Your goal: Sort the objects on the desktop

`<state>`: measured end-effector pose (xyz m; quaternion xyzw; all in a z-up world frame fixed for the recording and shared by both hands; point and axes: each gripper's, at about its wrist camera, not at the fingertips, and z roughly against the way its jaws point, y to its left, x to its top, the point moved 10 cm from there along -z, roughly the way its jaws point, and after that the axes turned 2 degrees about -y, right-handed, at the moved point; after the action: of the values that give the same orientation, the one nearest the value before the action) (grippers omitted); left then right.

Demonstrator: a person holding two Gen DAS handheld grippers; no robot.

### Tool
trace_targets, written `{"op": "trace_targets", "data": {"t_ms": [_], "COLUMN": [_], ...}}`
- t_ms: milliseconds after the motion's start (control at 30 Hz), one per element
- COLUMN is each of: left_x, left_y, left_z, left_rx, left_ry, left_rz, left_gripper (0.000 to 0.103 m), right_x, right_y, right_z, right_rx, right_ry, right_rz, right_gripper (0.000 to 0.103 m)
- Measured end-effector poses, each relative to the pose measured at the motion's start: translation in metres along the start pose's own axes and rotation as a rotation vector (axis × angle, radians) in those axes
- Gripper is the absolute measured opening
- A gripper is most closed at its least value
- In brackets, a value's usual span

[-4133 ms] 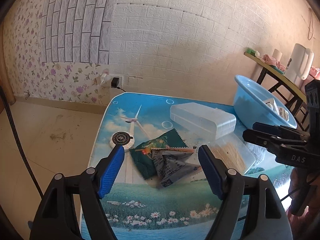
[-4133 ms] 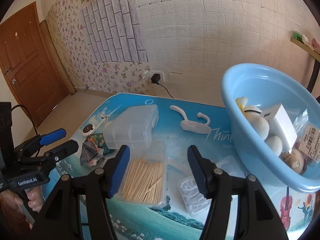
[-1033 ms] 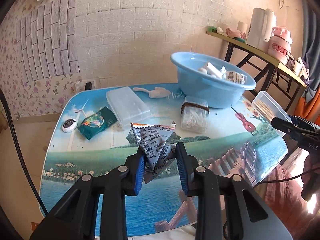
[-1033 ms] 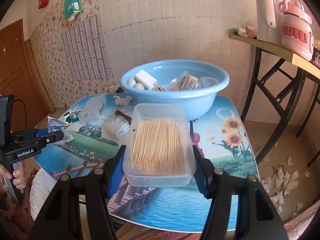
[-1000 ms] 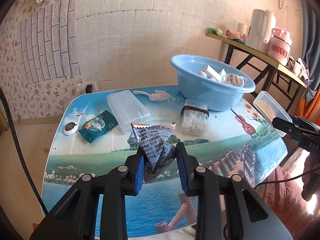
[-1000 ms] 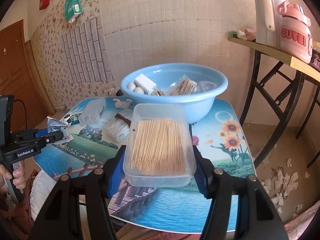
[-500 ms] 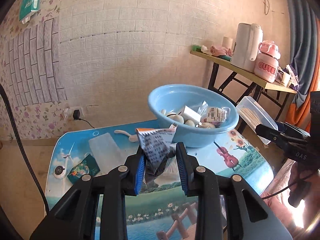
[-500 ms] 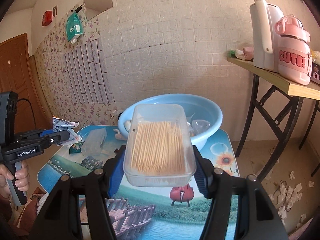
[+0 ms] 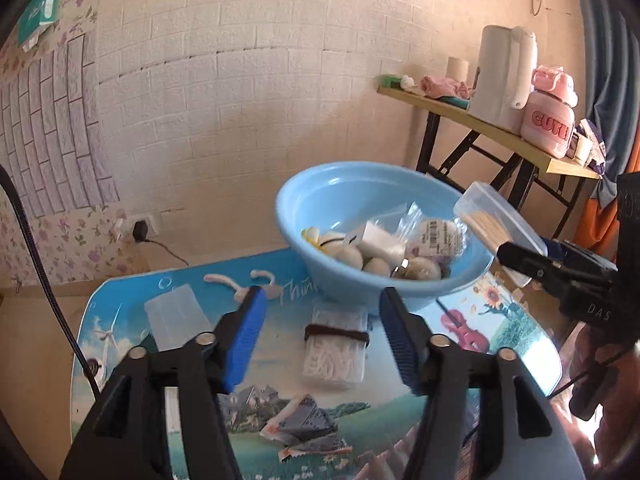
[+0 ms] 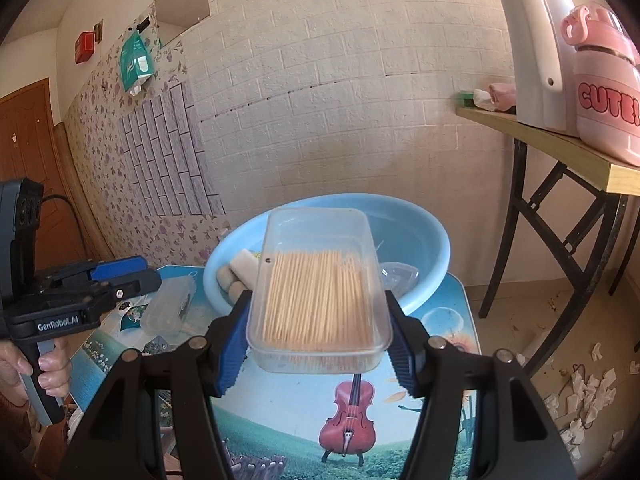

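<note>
Holding a clear toothpick box (image 10: 318, 292) pinched across its sides in the right gripper (image 10: 318, 330), poised just in front of the blue basin (image 9: 312, 200), which already carries white blocks, round balls and a labelled packet. Left gripper (image 9: 320, 332) with jaws just sprung apart and nothing between them, the grey snack sachet (image 9: 304, 426) lying on the printed tabletop (image 9: 516, 336) short of the basin. Still to go in, by the look of it: sachet, banded floss-pick box (image 9: 336, 346), frosted plastic case (image 9: 176, 318), white hook (image 9: 236, 284).
</note>
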<state>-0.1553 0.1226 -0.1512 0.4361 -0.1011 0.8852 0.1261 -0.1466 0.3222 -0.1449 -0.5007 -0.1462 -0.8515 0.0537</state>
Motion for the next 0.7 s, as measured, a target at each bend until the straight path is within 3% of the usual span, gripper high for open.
{"op": "trace_targets", "data": {"t_ms": [267, 433, 467, 500, 600, 700], "left_x": [-0.084, -0.103, -0.105, -0.108, -0.107, -0.099], "left_y": [0.015, 0.011, 0.01, 0.008, 0.005, 0.007], "left_z": [-0.01, -0.027, -0.03, -0.034, -0.039, -0.035], "left_rx": [0.031, 0.031, 0.019, -0.002, -0.001, -0.009], "left_ry": [0.184, 0.218, 0.214, 0.219, 0.195, 0.169], "left_rz": [0.03, -0.006, -0.004, 0.002, -0.037, -0.006], "left_gripper": [0.074, 0.075, 0.072, 0.045, 0.039, 0.037], "right_x": [-0.004, -0.003, -0.003, -0.003, -0.003, -0.002], "right_y": [0.0, 0.006, 0.007, 0.008, 0.01, 0.011], "right_z": [-0.004, -0.003, -0.003, -0.002, -0.001, -0.001], "right_rx": [0.01, 0.006, 0.005, 0.003, -0.004, -0.01], "right_ry": [0.011, 0.013, 0.013, 0.014, 0.017, 0.02], "right_rz": [-0.006, 0.006, 0.006, 0.007, 0.016, 0.018], "right_gripper": [0.06, 0.06, 0.06, 0.06, 0.06, 0.06]}}
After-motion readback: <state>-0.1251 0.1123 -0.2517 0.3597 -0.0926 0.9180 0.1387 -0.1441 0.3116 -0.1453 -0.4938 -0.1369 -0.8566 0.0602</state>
